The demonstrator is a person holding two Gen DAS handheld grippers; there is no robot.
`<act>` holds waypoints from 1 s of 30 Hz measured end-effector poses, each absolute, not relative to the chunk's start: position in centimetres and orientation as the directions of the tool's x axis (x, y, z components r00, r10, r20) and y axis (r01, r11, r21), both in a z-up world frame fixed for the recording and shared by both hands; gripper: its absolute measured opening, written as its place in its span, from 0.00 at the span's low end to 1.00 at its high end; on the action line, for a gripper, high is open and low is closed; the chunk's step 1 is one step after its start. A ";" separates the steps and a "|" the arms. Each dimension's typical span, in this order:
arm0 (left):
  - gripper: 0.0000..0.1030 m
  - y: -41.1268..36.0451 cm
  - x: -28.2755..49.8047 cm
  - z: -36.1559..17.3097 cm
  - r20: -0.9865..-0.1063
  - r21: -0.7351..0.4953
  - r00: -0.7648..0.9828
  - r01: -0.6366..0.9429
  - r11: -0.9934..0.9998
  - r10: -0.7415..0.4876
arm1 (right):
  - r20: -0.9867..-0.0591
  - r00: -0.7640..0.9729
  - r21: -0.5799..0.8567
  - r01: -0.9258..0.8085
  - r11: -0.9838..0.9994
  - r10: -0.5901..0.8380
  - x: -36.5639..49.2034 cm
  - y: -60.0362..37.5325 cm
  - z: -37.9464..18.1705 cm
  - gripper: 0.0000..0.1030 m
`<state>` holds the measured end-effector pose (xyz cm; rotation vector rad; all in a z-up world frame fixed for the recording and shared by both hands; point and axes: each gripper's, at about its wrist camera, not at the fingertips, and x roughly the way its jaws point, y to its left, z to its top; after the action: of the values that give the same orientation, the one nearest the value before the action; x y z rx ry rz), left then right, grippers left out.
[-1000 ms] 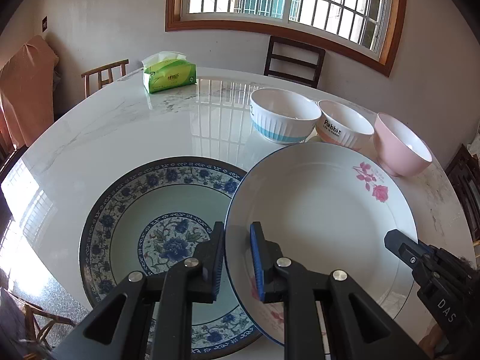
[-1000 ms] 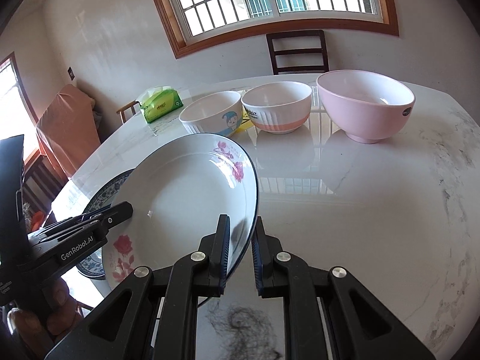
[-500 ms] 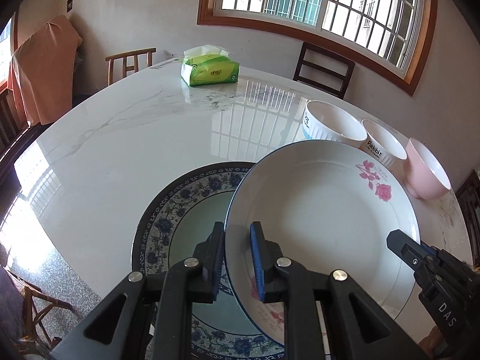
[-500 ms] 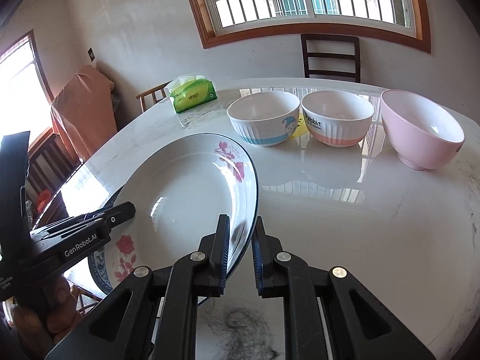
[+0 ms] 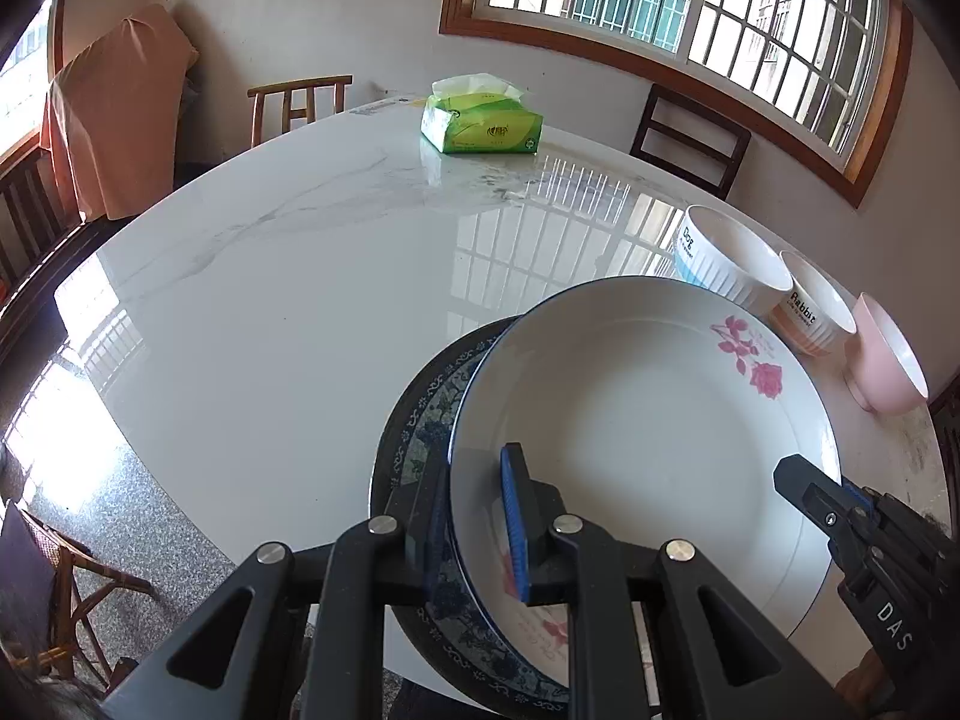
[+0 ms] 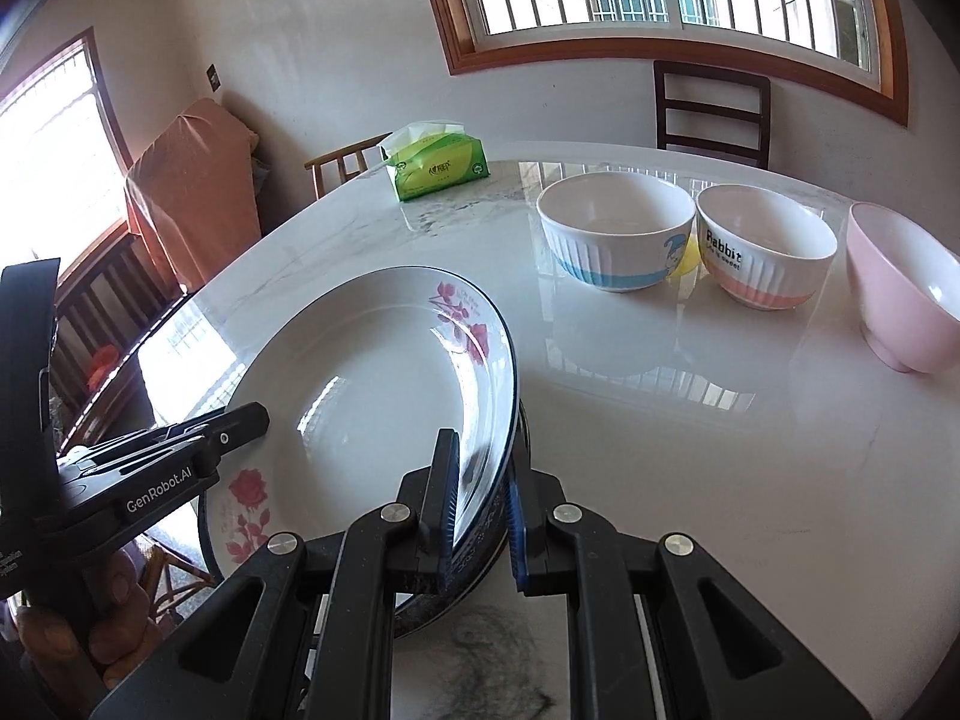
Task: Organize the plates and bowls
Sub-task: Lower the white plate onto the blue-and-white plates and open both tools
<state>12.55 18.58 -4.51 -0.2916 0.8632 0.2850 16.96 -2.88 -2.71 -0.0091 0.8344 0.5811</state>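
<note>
A white plate with pink roses (image 5: 636,420) (image 6: 360,384) is held at two sides of its rim. My left gripper (image 5: 474,480) is shut on its near-left rim, and my right gripper (image 6: 483,468) is shut on its right rim. Each gripper also shows in the other's view, the right gripper (image 5: 804,486) and the left gripper (image 6: 240,420). Under the white plate lies a blue patterned plate (image 5: 414,450) (image 6: 480,564), mostly covered, with only its edge showing. I cannot tell whether the two plates touch.
Three bowls stand in a row at the right: a blue-striped bowl (image 6: 618,240), an orange-striped "Rabbit" bowl (image 6: 765,252) and a pink bowl (image 6: 900,294). A green tissue pack (image 5: 480,126) sits at the far side of the marble table (image 5: 270,300). Chairs ring the table.
Both grippers have carried the white plate leftward over the blue patterned plate, which showed widely before and is now mostly covered. Both grips are unchanged.
</note>
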 end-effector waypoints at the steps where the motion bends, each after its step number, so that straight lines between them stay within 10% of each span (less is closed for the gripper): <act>1: 0.17 18.7 12.5 -4.6 -0.778 -0.135 0.615 -0.363 0.922 0.128 | -0.702 0.522 0.214 -0.493 0.843 0.484 16.9 -2.7 -2.8 0.13; 30: 0.17 18.9 11.5 -4.1 -0.743 -0.084 0.641 -0.379 0.922 0.195 | -0.732 0.470 0.236 -0.503 0.831 0.492 17.3 -1.3 -4.6 0.15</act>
<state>11.52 18.90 -4.11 -0.2416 0.8130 0.3309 17.33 -1.34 -4.63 -0.0137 0.8928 0.6099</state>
